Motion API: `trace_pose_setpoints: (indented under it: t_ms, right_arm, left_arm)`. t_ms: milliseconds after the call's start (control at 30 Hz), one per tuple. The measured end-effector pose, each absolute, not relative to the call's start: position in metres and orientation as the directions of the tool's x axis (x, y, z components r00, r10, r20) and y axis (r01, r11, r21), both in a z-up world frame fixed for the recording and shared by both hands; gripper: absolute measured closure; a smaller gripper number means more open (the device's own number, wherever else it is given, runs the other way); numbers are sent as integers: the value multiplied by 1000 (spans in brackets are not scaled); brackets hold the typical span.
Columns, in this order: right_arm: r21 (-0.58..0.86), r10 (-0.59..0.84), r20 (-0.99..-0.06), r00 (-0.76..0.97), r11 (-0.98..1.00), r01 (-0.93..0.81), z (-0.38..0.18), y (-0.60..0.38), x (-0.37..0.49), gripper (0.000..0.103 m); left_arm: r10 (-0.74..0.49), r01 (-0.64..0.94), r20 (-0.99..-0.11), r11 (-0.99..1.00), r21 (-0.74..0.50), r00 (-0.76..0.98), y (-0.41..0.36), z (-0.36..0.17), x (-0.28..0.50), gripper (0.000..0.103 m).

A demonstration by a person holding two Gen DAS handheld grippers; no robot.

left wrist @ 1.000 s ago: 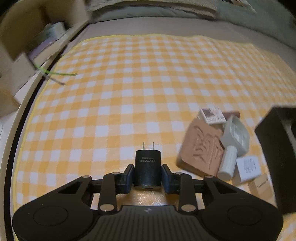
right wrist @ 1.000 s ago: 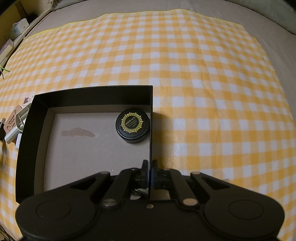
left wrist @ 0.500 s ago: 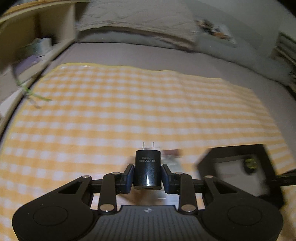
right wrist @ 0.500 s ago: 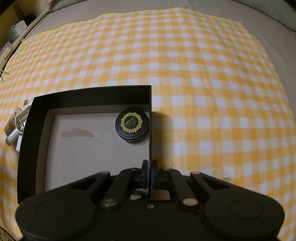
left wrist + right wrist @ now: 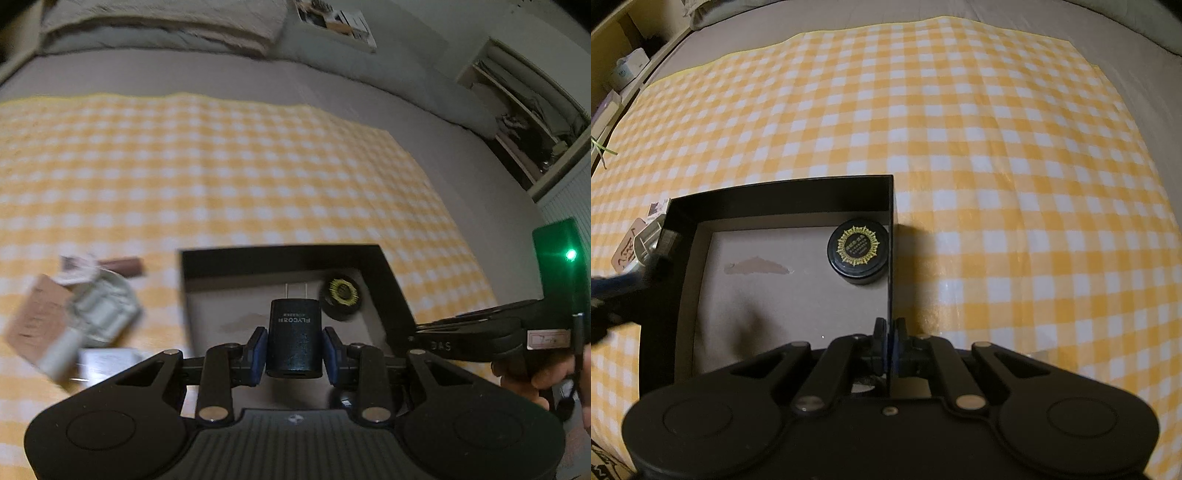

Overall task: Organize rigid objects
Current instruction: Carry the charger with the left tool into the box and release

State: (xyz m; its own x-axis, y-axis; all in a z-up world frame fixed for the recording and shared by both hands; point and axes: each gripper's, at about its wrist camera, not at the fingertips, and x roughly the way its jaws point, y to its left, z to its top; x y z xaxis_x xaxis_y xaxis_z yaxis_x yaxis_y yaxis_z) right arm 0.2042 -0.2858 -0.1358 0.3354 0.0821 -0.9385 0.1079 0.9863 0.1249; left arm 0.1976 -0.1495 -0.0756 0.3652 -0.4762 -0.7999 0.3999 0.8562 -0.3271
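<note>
Clearly, from the left wrist camera, the left gripper (image 5: 294,345) is clamped on a black USB wall charger (image 5: 294,338), its blue pads pressed to the charger's two flat sides and the two metal prongs pointing away from the camera. Gripped by the body like that, the charger hangs free at the front, so it can be let go straight down. It is in the air over the near part of the black box (image 5: 288,258), whose pale cardboard floor shows beneath it, and a round black tin (image 5: 341,295) with a gold emblem sits in the far right corner. To the left of the box, a blurred heap of small items (image 5: 74,314) lies on the yellow checked cloth (image 5: 221,166), apparently waiting its turn. At the right edge a hand (image 5: 546,373) holds the other tool.

From the right wrist camera, the right gripper (image 5: 888,332) is pinched tight on the box's right wall (image 5: 891,258), one pad inside and one outside. To my eye that hold is there to steady the light box while things are dropped in. The round black tin lies against that same wall at the far corner, leaving most of the floor bare for the charger.
</note>
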Motion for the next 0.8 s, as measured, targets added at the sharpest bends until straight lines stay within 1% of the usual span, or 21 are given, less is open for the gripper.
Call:
trace_pose_setpoints:
  t_ms: [100, 267, 500, 633, 800]
  right_arm:
    - [133, 91, -941, 326, 985, 108, -124, -288, 207, 98]
    - [150, 111, -941, 320, 984, 100, -117, -299, 187, 97]
    - [208, 164, -922, 350, 974, 93, -86, -331, 154, 98]
    - [210, 170, -917, 362, 975, 72, -70, -344, 140, 98]
    - [247, 198, -907, 371, 965, 89, -60, -359, 120, 98]
  left_arm:
    - [-497, 392, -797, 847, -359, 343, -167, -93, 197, 70]
    - [-488, 382, -810, 851, -360, 326, -194, -118, 202, 70]
    - [-482, 362, -824, 856, -370, 298, -209, -132, 205, 70]
    - [-475, 351, -836, 859, -373, 274, -216, -140, 205, 70]
    - [-492, 342, -833, 851, -398, 252, -224, -147, 205, 70]
